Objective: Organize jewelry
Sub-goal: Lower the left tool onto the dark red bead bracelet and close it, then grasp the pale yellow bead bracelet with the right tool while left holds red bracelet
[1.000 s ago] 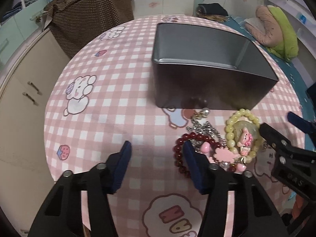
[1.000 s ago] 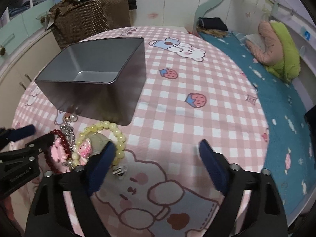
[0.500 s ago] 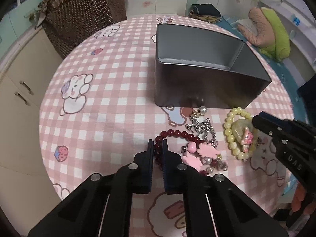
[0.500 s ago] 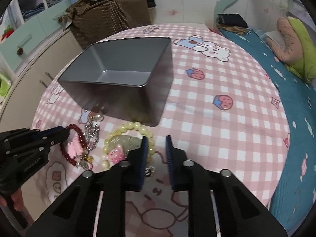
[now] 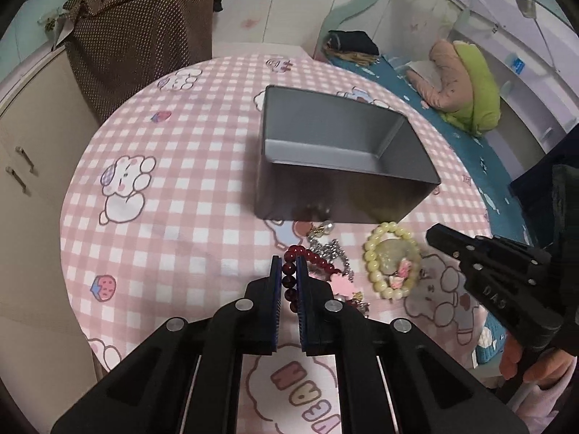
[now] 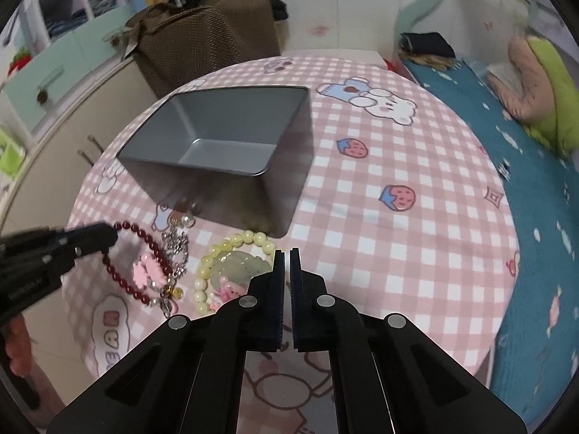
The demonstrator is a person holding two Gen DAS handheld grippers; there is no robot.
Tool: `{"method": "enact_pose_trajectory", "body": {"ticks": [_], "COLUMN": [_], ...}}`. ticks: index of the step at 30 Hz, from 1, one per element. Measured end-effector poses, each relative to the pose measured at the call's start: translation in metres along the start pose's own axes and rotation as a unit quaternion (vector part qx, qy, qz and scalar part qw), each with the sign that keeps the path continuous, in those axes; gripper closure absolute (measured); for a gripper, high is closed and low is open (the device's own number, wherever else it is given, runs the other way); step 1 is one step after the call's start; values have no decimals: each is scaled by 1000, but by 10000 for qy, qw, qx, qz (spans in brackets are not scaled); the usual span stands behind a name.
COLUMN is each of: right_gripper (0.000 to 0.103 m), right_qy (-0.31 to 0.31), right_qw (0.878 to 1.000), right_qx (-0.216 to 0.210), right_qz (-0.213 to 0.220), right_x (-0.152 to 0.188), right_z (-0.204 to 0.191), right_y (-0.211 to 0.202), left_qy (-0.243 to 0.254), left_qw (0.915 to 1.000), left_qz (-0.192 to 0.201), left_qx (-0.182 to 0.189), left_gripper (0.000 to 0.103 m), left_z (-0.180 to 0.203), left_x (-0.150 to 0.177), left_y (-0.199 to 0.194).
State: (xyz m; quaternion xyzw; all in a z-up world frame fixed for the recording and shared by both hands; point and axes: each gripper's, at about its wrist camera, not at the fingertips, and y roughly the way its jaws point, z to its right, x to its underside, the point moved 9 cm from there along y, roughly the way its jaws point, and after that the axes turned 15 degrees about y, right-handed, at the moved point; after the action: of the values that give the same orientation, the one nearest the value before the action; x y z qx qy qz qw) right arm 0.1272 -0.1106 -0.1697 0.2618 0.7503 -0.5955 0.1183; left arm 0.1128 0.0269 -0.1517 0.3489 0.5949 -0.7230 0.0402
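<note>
Your left hand-held gripper (image 5: 288, 271) was pinching the dark red bead bracelet (image 5: 289, 284), its two blue pads pressed against the strand's left side, a grip that looked meant to carry the bracelet to the grey metal tin (image 5: 336, 159) standing open just beyond. The tin sat on the round worktop (image 5: 181, 188), which was covered in a pink checked cloth with cartoon animals. The jewelry lay in a loose cluster in front of the tin's near wall: the red bracelet with pink charms, a silver chain with a pearl (image 5: 327, 240) tangled beside it, and a pale yellow bead bracelet (image 5: 389, 266) with a greenish stone and a small pink figure to the right. Your right hand-held gripper (image 6: 286, 264) had its pads drawn nearly together, leaving a narrow slit; it hovered by the yellow bracelet's right edge, and nothing showed between the pads, so I judged it empty and perhaps waiting its turn. The left wrist view showed the red beads caught between the pads, which the right wrist view could only hint at, since there the left tool's tip covered the strand. The right wrist view showed more of the tin's bare floor (image 6: 231, 153), and the red bracelet's whole loop with its pink charms (image 6: 144, 271) lying on the cloth. A bed with a teal sheet ran along the right.
</note>
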Motion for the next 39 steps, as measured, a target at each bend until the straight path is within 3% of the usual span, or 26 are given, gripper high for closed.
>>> {"method": "enact_pose_trajectory", "body": {"ticks": [6,25,26,27,28,29,30,33,34,35,37,39], "right_gripper": [96,93,90,77,45,24,21,26,41,44,60,68], "right_qy": [343,113,107,103,99,97,108,44,63,107,98,59], "right_qw": [9989,9983,9984,9987,9988,9986,9990,9991,9992,9989,9989,9983], "right_qx": [-124,-220,-183,-96,35,140,86,14,-8,-41,-193,-349], "right_qz": [-291,-532,-519,-497,-481,-494,-419,-411,-398,-448,-409,-472], "right_x": [2,-1,-1,-2,-1,-1,-2,0,0,1,1,1], "right_z": [4,-15,-14,-13,-12,-11,-12,-15,-16,-15,-17,-20], "right_y": [12,27,27,27,27,27,26,28,29,32,32,32], "left_qy": [-9,-9,-6,-5,-6,-7,-11,-24,-32,-35,-42,-50], "left_qw": [10000,9999,9999,9999,9999,9999,9999,9999,9999,9999,9998,9998], "left_qz": [-53,-117,-124,-129,-130,-126,-124,-141,-150,-156,-176,-197], "left_qx": [-49,-53,-54,-54,-52,-40,-28,-46,-40,-36,-35,-37], "left_gripper": [97,97,97,97,97,97,97,97,97,97,97,97], "left_z": [1,0,-1,-1,-1,0,0,-2,-3,-3,-5,-6], "left_x": [1,4,4,4,4,4,4,5,5,5,6,6], "left_y": [1,7,7,8,8,8,8,9,9,10,11,12]}}
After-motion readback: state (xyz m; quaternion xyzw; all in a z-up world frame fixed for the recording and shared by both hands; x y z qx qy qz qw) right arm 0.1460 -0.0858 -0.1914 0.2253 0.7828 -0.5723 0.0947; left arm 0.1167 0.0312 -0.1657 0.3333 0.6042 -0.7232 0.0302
